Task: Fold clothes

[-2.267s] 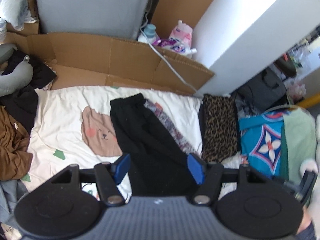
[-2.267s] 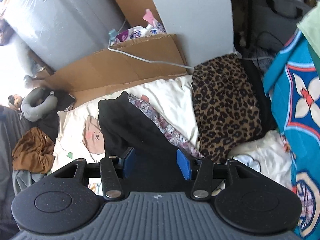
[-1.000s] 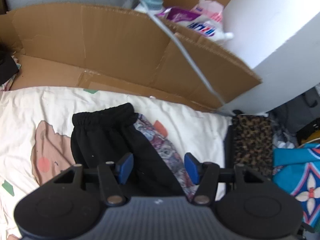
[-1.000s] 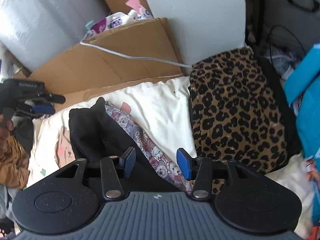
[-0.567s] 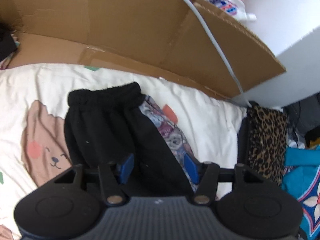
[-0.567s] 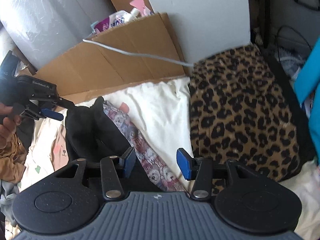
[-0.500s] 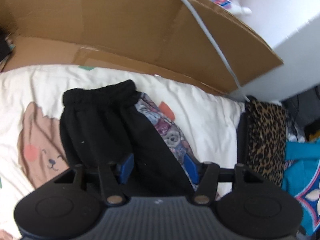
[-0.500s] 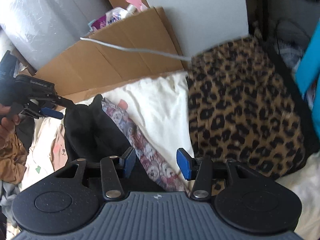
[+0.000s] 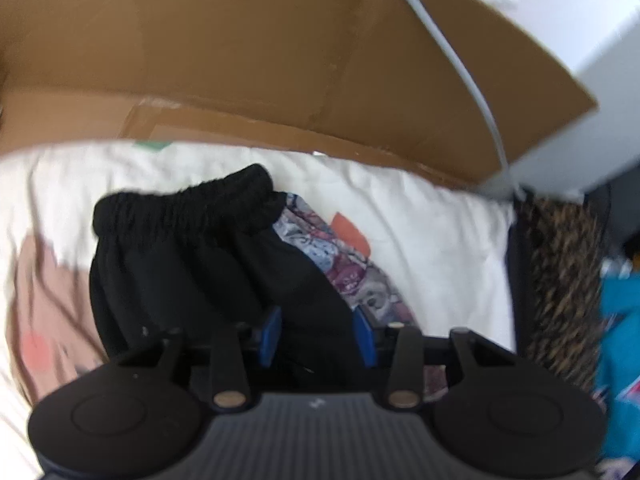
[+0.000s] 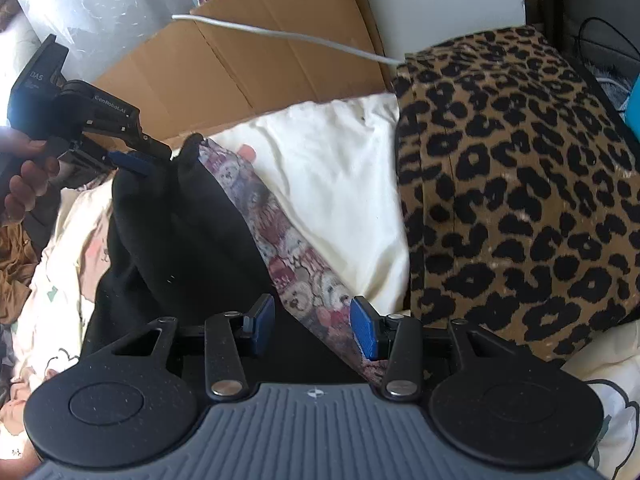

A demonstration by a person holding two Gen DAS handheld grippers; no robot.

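The left wrist view is motion-blurred, so the leopard cloth shows only as smeared spots. The black trousers run under both hand-held gripper bodies, their lower part hidden. The patterned garment lies mostly beneath them. Whether the left hand-held gripper touches the fabric cannot be told.

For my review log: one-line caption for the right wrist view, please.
Open right gripper hovers over black pants on a teddy-print garment; left gripper at the waistband.
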